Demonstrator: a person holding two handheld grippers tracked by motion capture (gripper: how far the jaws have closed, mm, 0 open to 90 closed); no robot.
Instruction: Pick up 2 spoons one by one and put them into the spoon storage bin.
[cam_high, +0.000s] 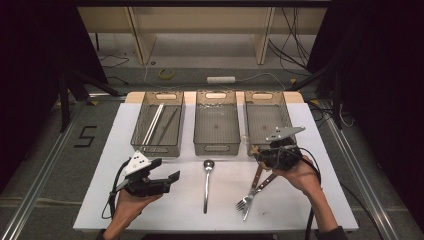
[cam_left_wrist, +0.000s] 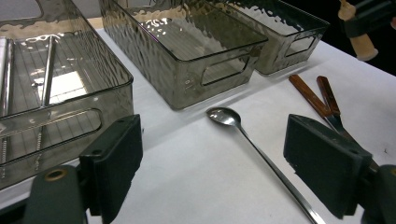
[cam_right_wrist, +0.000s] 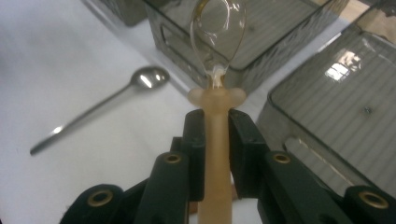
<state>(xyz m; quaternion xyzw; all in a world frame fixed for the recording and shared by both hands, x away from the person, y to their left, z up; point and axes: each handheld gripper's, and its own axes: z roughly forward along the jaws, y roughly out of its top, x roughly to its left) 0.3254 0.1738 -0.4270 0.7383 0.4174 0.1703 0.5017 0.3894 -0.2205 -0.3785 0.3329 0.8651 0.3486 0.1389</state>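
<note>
Right gripper view showed the right gripper (cam_right_wrist: 216, 135), its jaws clamped on a clear-bowled plastic spoon (cam_right_wrist: 216, 100) at frame centre; tilted, it could slip. Left gripper (cam_left_wrist: 212, 163) gaped empty.

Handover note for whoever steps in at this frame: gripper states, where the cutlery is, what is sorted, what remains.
Right gripper: shut on a pale-handled clear spoon, held by the near end of the right bin.
Left gripper: open, empty, low over the white table, jaws toward the metal spoon.
Done: the left bin holds long metal sticks. The middle bin looks empty.
Left: place the clear spoon; metal spoon and two wood-handled forks lie loose on the table.
</note>
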